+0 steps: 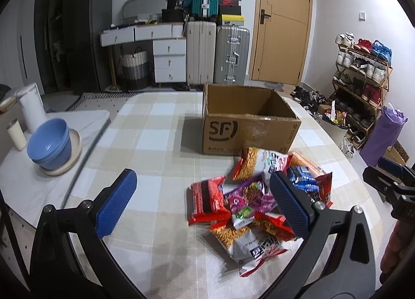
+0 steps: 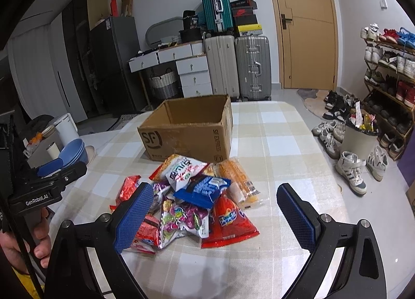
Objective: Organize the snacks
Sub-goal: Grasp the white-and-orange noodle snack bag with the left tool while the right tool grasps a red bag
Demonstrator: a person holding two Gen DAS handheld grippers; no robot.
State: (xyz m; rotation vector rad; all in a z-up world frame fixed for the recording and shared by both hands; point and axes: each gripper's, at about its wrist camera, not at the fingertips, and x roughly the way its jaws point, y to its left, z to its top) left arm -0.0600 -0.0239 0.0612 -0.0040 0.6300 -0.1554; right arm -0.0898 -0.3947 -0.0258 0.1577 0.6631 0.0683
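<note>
Nothing is packed yet; the cardboard box [image 2: 186, 127] at frame centre looks empty; the snack pile [image 2: 189, 200] lies below it on the worktop [image 2: 280, 143]; my left gripper [image 1: 205, 203] and right gripper [image 2: 215, 216] both gape wide, holding nothing.

left gripper [image 1: 202, 200] open and empty over checked tablecloth [image 1: 155, 127], snack packets [image 1: 259, 195] heaped just before open SF cardboard box [image 1: 249, 127].

Ahead of the grippers, glossy plastic snack packets [image 2: 186, 203] lie on a matt checked tablecloth [image 2: 272, 143]. Beyond them stands a matt brown cardboard box [image 2: 181, 140], its front scuffed.
</note>
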